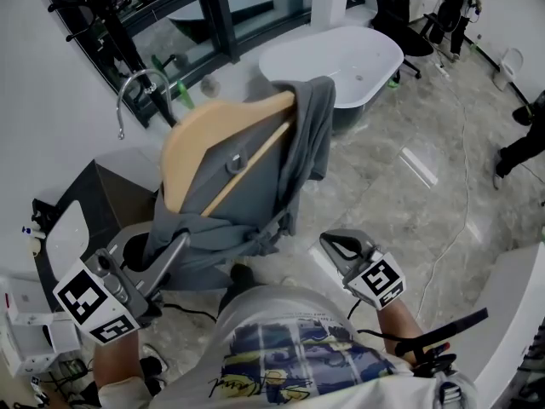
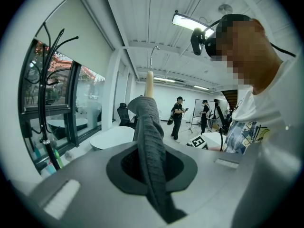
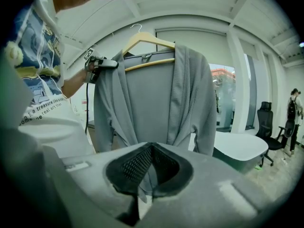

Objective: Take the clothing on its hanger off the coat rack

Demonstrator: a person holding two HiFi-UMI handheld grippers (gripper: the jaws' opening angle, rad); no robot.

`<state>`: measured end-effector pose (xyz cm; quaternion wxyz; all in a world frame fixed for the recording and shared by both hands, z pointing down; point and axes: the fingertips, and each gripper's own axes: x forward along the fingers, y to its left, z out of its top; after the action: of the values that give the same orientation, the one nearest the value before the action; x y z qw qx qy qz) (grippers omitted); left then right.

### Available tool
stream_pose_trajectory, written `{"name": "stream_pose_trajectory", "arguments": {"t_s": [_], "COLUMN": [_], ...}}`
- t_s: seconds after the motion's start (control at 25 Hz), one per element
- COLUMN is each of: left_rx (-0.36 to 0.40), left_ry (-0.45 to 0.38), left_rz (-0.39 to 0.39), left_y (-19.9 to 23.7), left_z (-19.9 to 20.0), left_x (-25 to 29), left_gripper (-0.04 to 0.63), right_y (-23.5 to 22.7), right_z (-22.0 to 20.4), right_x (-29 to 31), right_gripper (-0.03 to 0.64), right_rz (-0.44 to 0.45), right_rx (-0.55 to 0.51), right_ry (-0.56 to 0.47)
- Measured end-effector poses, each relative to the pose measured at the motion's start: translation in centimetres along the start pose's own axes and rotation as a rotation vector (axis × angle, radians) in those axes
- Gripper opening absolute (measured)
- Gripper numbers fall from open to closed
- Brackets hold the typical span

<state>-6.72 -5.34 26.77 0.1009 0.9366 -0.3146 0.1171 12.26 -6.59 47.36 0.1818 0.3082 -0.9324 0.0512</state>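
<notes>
A grey garment (image 1: 255,186) hangs on a wooden hanger (image 1: 221,122), held in the air away from the black coat rack (image 1: 111,24) at the window. My left gripper (image 1: 177,244) is shut on the garment's cloth near one end of the hanger. In the left gripper view the grey garment (image 2: 152,141) runs up between the jaws of the left gripper (image 2: 153,171) to the hanger (image 2: 149,82). The right gripper view shows the garment (image 3: 152,103) hanging whole on the hanger (image 3: 147,39), whose hook is free, with the left gripper (image 3: 107,63) at its shoulder. My right gripper (image 1: 332,244) is shut, apart from the cloth.
A white bathtub (image 1: 341,58) stands beyond the garment, with a chrome faucet (image 1: 136,88) at the left. A black office chair (image 1: 396,7) and a person (image 1: 460,2) are at the far right. A white counter (image 1: 511,313) lies at my right, a white fixture (image 1: 68,228) at my left.
</notes>
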Motion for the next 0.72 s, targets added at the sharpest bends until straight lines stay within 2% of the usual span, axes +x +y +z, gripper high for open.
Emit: {"name": "stream_pose_trajectory", "arguments": {"t_s": [0.72], "left_rx": [-0.001], "left_ry": [0.011], "left_rz": [-0.02], "left_y": [0.0], "left_z": [-0.3], "left_x": [0.2], "left_gripper": [0.002], "right_y": [0.2], "right_z": [0.0], "right_x": [1.8], "right_gripper": [0.002], "right_rz": [0.036], "right_rx": [-0.024], "right_ry": [0.027]}}
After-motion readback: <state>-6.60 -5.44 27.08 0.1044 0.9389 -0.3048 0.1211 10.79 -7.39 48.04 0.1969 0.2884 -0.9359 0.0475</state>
